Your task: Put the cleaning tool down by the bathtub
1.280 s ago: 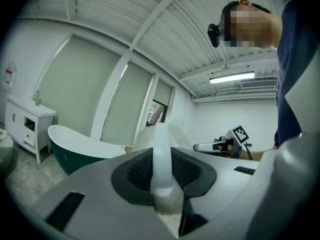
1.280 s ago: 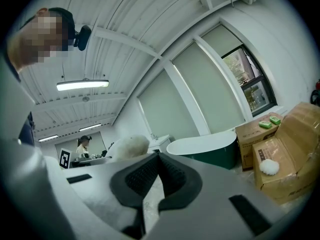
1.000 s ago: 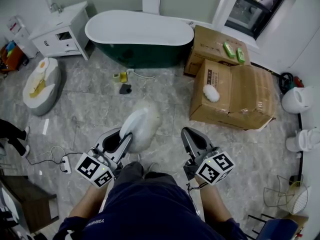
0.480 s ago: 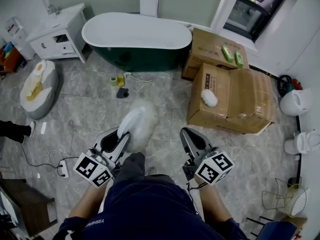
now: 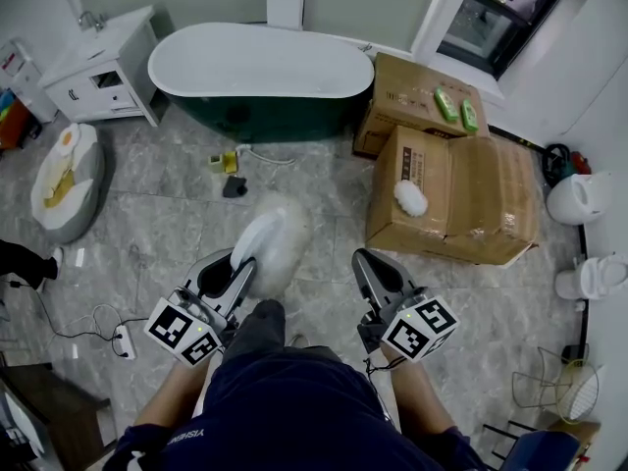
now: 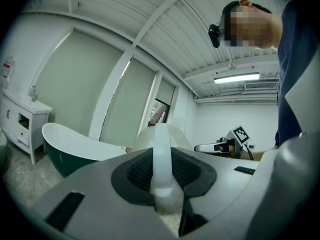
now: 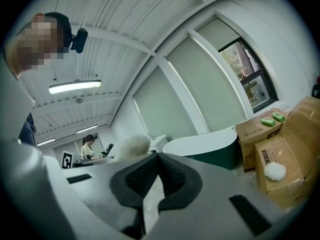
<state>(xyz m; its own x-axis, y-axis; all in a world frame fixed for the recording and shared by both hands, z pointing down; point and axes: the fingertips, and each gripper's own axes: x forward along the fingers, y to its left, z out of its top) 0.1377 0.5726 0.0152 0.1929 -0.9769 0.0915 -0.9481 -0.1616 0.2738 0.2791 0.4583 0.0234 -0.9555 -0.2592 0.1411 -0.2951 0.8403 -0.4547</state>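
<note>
Fluff covers the head of the cleaning tool (image 5: 276, 241): a pale, rounded white mop of fibres on a smooth white plastic handle (image 6: 161, 156) shaped like a flat strip. The left tongs (image 5: 238, 271) hold it, their dark ribbed pads closed onto that handle so the head sticks out past the tips. The tool hangs over the grey marbled floor (image 5: 177, 214) just in front of the person, well apart from the bathtub (image 5: 257, 59). The bathtub is white inside and dark green outside and stands against the far wall, with a white cabinet (image 5: 100, 69) to its left. A small yellow thing (image 5: 227, 161) and a dark thing (image 5: 234, 186) lie on the floor between tool and bathtub.

The right tongs (image 5: 370, 265) are empty, with their pads drawn together at the tips and only floor showing through the slit lower down. Right of them stand cardboard boxes (image 5: 471, 189), one with a white puff (image 5: 410, 198) on top.

The fluffy head is blurred in the head view, so its edge and fibres are hard to make out. In the left gripper view the tongs' own body covers most of it, leaving only its rounded top. The handle's lower end is lost inside the tongs. The person's dark-clothed body hides both hands.
</note>
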